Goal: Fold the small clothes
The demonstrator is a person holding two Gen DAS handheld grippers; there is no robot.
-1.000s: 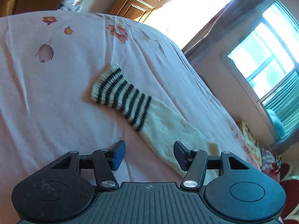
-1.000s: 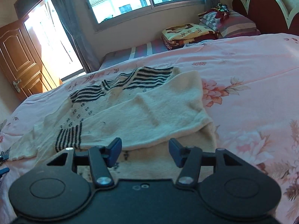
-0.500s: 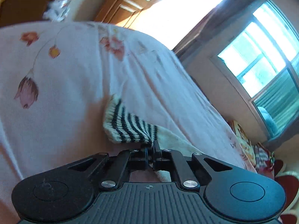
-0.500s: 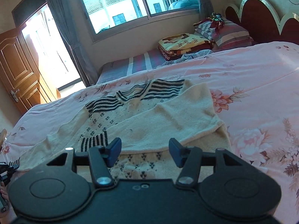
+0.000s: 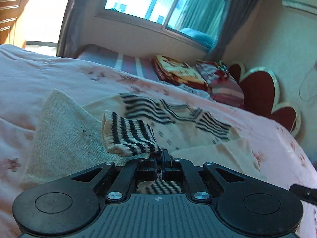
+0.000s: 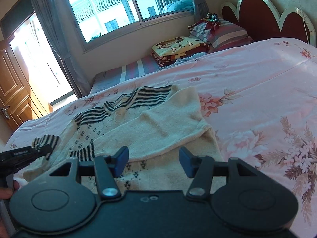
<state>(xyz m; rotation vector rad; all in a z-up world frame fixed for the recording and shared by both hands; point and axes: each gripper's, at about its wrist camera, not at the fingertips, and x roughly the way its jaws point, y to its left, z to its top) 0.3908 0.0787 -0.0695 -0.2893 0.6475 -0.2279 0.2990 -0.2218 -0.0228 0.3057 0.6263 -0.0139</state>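
1. The sweater (image 6: 138, 127) lies flat on the pink bed (image 6: 257, 83), cream knit with black stripes at the neck and cuffs. Its right sleeve is already folded across the chest.
2. Its long axis runs from the hem, near the right gripper (image 6: 152, 161), to the striped neck, which points toward the window (image 6: 118, 10) at the far side.
3. The left gripper (image 5: 162, 158) is clenched on the striped cuff (image 5: 128, 136) of the left sleeve and holds it lifted over the sweater's left side.
4. The right gripper hangs over the hem with its jaws spread wide, grasping nothing.
5. Risk: the pinch takes only the cuff's edge, so the loose knit could slip out mid-carry and the sleeve would drop short of the chest.
6. Risk: a pull across with nothing pinning the body could drag the whole sweater sideways and undo the folded right sleeve.
7. Risk: the sleeve bunches near the shoulder in the left view; laid down so, it would leave a lumpy, crooked fold.
8. Folded blankets (image 6: 178, 47) and pillows (image 6: 223, 31) sit well apart by the headboard (image 6: 263, 15), out of the way.
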